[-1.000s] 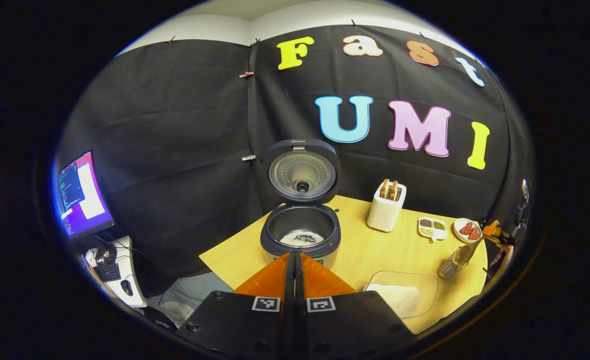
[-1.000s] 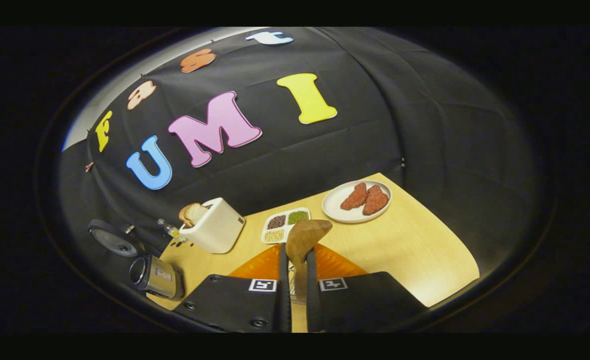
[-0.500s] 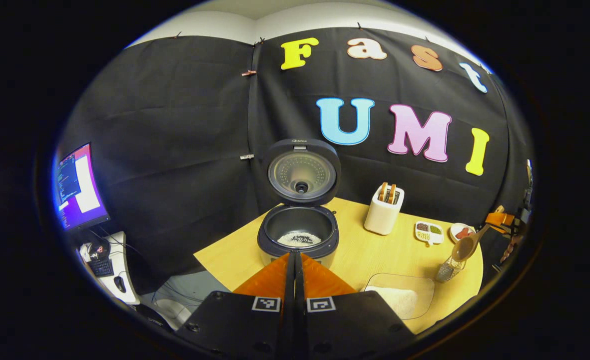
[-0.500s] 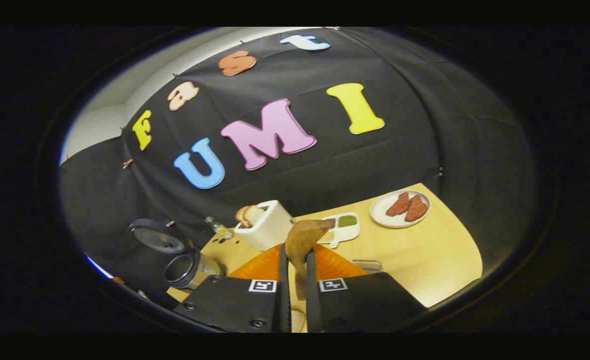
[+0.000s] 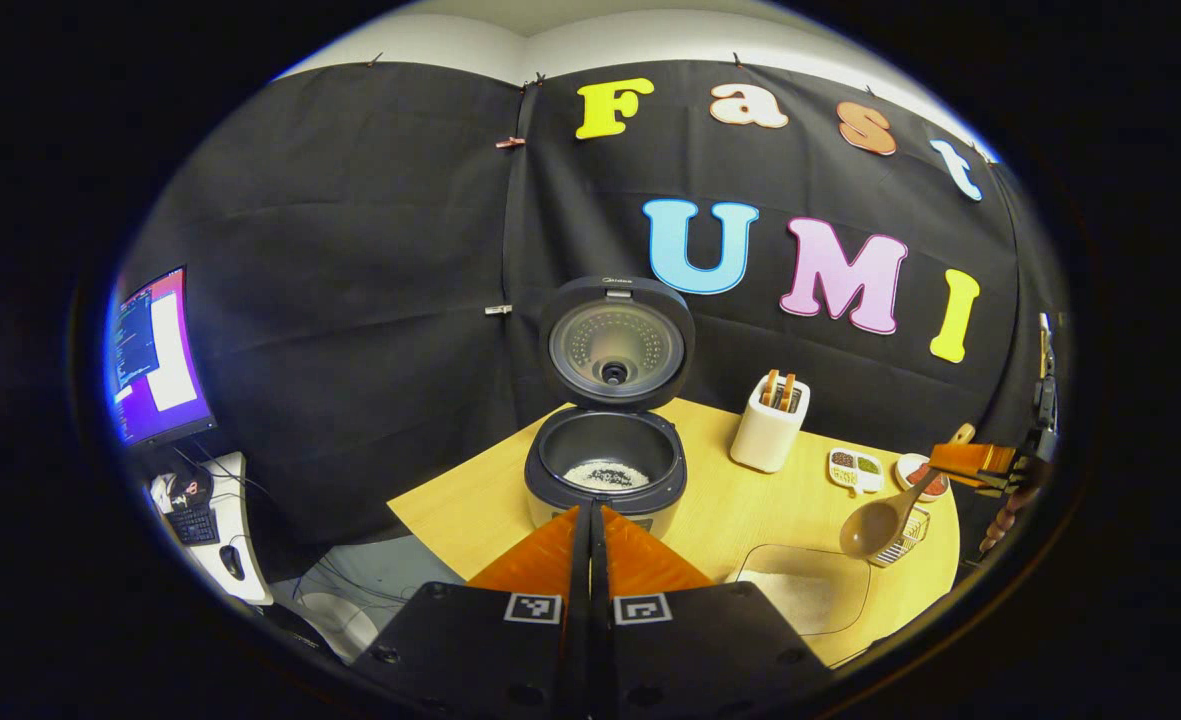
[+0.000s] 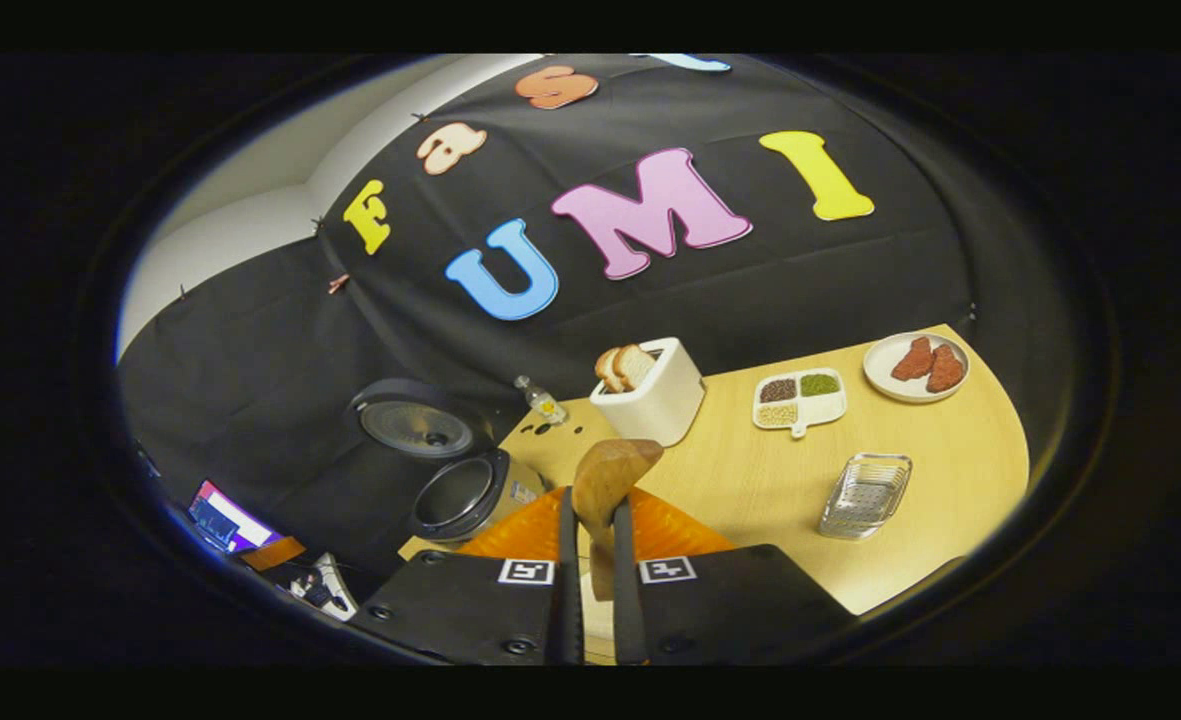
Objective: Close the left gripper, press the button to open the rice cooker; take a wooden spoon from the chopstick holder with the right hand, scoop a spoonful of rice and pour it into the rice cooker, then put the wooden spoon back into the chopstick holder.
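The right gripper (image 6: 590, 530) pinches the brown wooden spoon (image 5: 885, 518) by its handle, bowl hanging just above the clear tray of white rice (image 5: 800, 592), handle slanting up toward it, while the left gripper (image 5: 590, 545), its 2 fingers together, is empty.

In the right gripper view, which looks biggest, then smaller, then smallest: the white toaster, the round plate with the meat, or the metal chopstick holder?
1. The toaster looks biggest.
2. and 3. The plate and the chopstick holder look about alike, so I won't rank them. The holder sits nearer the camera, which may make it look bigger.
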### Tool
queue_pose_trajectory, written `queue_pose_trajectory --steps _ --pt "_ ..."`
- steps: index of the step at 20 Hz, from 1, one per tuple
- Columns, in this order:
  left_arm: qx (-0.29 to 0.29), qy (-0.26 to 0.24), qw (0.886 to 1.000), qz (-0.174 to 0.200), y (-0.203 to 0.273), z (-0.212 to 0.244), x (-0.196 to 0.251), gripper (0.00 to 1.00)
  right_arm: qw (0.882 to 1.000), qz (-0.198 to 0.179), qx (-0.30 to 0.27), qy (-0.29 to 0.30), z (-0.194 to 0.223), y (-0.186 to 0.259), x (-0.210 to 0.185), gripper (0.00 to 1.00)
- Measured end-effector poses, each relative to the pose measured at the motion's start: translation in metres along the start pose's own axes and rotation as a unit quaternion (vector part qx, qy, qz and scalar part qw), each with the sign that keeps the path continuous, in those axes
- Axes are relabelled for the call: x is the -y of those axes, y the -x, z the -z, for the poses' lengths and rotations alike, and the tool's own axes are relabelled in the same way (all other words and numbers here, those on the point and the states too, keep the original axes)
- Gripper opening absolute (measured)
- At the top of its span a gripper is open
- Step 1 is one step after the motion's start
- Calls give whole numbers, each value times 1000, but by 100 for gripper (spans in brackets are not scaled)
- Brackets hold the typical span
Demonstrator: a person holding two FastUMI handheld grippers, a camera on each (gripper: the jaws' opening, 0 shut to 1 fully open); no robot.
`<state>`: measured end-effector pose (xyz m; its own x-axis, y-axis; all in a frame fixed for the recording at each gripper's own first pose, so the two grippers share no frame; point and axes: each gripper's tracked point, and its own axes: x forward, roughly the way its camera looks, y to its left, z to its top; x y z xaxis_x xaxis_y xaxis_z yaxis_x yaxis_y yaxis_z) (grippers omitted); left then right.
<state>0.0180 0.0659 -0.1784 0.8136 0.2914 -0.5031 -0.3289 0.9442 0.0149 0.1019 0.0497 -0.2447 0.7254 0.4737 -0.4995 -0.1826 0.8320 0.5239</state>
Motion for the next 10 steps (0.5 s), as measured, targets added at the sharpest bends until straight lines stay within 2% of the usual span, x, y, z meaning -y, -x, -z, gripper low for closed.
queue_pose_trajectory --steps 1,2,4,5,7,8,9,10 --pt "-2 4 1000 2 -1 1 -3 5 1000 3 -10 6 11 -2 -2 11" --pt "-3 8 1000 4 -2 3 -5 5 1000 5 -19 11 21 -5 -4 16" --pt "-6 18 1000 9 -3 4 -11 5 999 16 -31 28 43 -9 -7 17" --pt "-8 23 1000 14 -4 5 -12 5 998 25 -42 41 56 -13 -5 21" --pt "-13 25 999 28 -6 9 -13 3 995 45 -59 65 81 -19 -1 11" --pt "-15 25 999 35 -9 10 -15 5 993 57 -64 76 92 -22 3 16" --pt "-16 26 999 42 -11 10 -17 5 991 74 -69 85 101 -25 9 12" --pt "-17 26 998 48 -14 9 -21 5 989 89 -71 93 108 -27 13 16"
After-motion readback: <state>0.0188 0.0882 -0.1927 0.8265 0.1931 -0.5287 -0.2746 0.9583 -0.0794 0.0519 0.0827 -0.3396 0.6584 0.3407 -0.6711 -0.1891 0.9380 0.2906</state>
